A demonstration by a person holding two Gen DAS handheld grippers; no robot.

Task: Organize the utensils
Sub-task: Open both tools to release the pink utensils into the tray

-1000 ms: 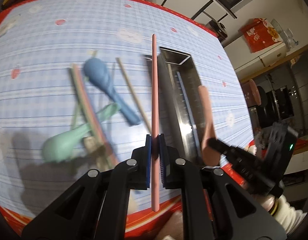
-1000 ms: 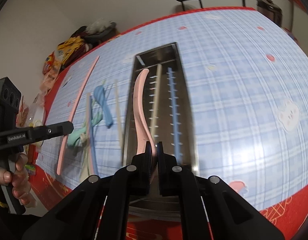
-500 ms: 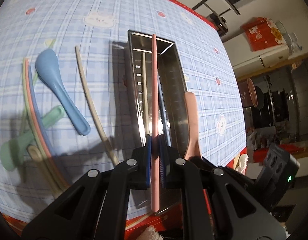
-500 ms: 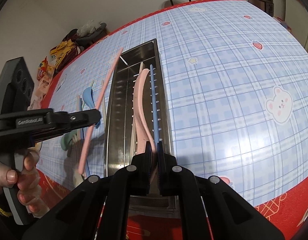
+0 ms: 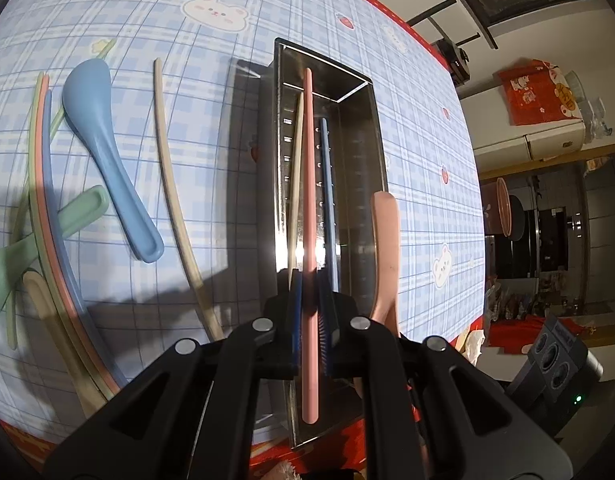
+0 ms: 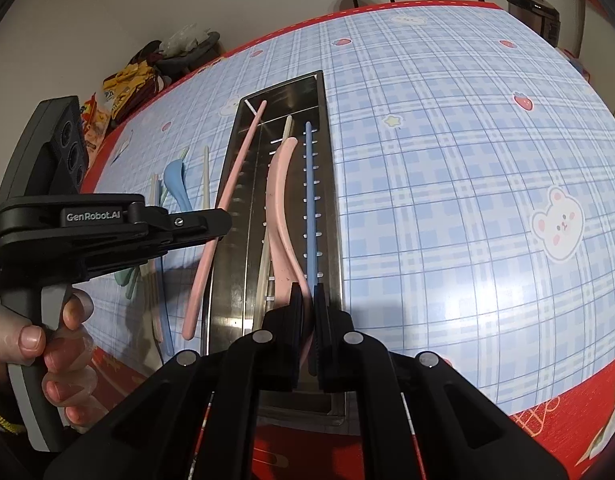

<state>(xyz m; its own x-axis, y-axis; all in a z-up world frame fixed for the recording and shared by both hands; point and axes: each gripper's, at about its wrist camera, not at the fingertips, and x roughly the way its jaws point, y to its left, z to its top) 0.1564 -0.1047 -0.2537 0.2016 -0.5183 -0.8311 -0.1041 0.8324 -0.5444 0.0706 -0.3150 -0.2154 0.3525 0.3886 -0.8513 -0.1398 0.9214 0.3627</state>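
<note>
Now that my left tongs (image 5: 310, 322) have carried the pink chopstick (image 5: 308, 200) from above the loose pile to directly above the steel tray (image 5: 377, 120), the stick runs along the tray's length at the centre of the left wrist frame. These tongs are pressed together on its lower part. In the right wrist frame the same stick crosses the tray's left wall at a slant, so it is not yet laid inside.

My right tongs (image 6: 305, 312) pinch the handle of the pink spoon (image 6: 281, 208), whose bowl points toward the upper centre of the frame, over the tray floor beside a cream chopstick (image 6: 285, 126) and a blue chopstick (image 6: 308, 200).

Judgement: both held items are placed for release into the tray.

Remaining on the desk (image 5: 227, 20), at the left of the left wrist frame: a blue spoon (image 5: 107, 160), a green spoon (image 5: 47, 236), and several chopsticks.
</note>
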